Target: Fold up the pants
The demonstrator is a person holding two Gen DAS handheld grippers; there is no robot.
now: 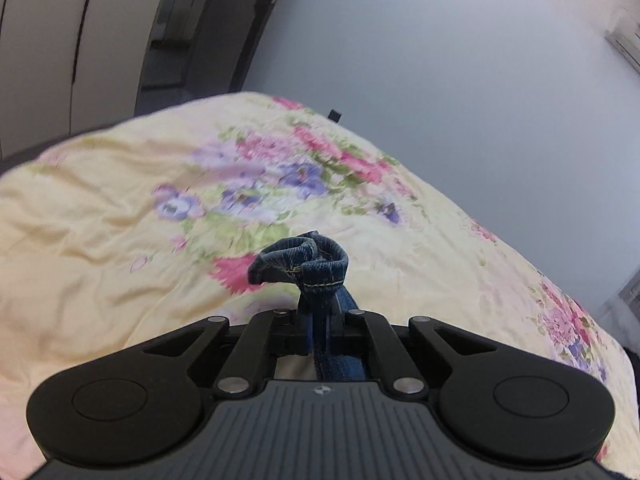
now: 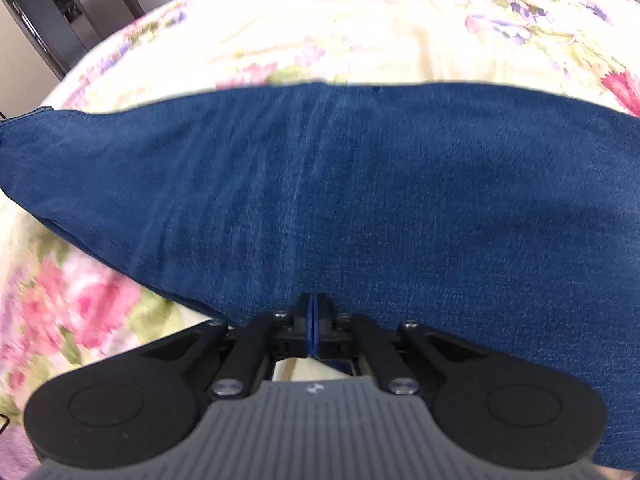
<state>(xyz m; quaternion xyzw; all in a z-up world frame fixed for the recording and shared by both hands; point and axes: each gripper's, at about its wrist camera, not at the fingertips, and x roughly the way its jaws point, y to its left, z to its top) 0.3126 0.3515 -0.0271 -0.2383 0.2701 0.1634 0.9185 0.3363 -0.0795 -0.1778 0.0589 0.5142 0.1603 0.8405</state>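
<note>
The pants are dark blue denim. In the left wrist view my left gripper [image 1: 318, 312] is shut on a bunched, stitched hem or band of the pants [image 1: 304, 266], which sticks up past the fingertips above the bed. In the right wrist view my right gripper [image 2: 313, 312] is shut on the near edge of the pants [image 2: 340, 184], whose wide blue panel stretches across the view over the bed. The rest of the garment is out of sight in the left wrist view.
A cream bedspread [image 1: 120, 208] with pink and purple flowers covers the bed; it also shows in the right wrist view [image 2: 360, 32]. A grey wall [image 1: 440, 60] and white wardrobe doors [image 1: 48, 40] stand beyond the bed. Dark furniture [image 2: 60, 8] is at the far left.
</note>
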